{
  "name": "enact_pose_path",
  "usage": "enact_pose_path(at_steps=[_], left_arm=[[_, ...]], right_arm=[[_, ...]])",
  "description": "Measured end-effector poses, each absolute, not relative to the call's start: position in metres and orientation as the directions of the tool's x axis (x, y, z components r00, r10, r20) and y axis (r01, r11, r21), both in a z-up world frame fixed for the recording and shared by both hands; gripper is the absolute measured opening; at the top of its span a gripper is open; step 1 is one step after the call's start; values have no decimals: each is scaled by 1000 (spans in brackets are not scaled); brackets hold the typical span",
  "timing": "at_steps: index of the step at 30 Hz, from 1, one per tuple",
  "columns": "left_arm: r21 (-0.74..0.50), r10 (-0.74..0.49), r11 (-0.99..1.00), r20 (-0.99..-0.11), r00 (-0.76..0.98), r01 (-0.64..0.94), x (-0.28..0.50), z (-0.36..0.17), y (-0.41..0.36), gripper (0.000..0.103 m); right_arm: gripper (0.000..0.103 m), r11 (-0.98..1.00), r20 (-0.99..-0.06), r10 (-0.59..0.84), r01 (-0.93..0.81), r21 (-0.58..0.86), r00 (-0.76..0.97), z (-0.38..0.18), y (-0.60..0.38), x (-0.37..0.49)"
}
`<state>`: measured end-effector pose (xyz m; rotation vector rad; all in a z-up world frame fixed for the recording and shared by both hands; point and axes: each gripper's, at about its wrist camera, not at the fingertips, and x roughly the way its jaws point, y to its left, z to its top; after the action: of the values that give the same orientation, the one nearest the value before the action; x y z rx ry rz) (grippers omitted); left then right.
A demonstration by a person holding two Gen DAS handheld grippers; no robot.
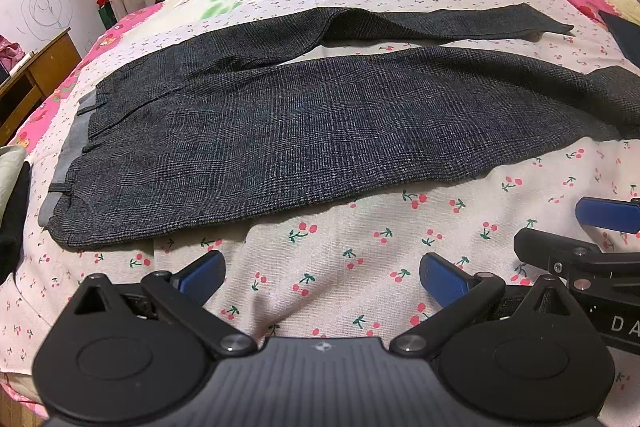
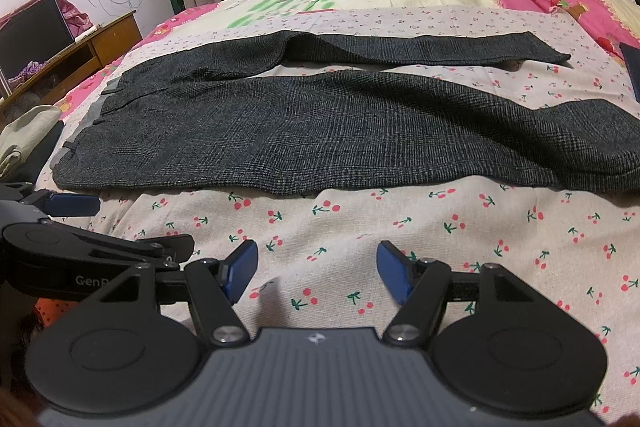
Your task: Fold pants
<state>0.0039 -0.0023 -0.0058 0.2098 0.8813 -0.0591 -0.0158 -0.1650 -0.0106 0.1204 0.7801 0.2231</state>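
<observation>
Grey checked pants (image 1: pixel 320 123) lay flat across the cherry-print sheet (image 1: pixel 340 247), waistband left; both the left gripper (image 1: pixel 322 281) and right gripper (image 2: pixel 318 271) hovered near, wide open, empty; wooden desk (image 2: pixel 100 47) far left

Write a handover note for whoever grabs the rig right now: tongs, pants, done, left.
Left tongs: open, empty, over bare sheet near the pants' front edge.
Right tongs: open, empty, beside the left ones, also short of the cloth.
Pants: dark checked, spread flat across the bed, waistband to the left, both legs running right. The far leg lies apart from the near one, with a strip of sheet showing between them.
Done: pants laid out; no fold made.
Left: probably bring one leg over the other, then fold lengthwise.
</observation>
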Motion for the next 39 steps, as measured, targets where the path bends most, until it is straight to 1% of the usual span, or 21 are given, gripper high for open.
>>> enact_pose_path(at_steps=[39], left_arm=[[161,26,976,-752,659,146,-2,-1,-4,103]], right_arm=[[67,968,-680,249,-155,198,690,-10,-165,-16]])
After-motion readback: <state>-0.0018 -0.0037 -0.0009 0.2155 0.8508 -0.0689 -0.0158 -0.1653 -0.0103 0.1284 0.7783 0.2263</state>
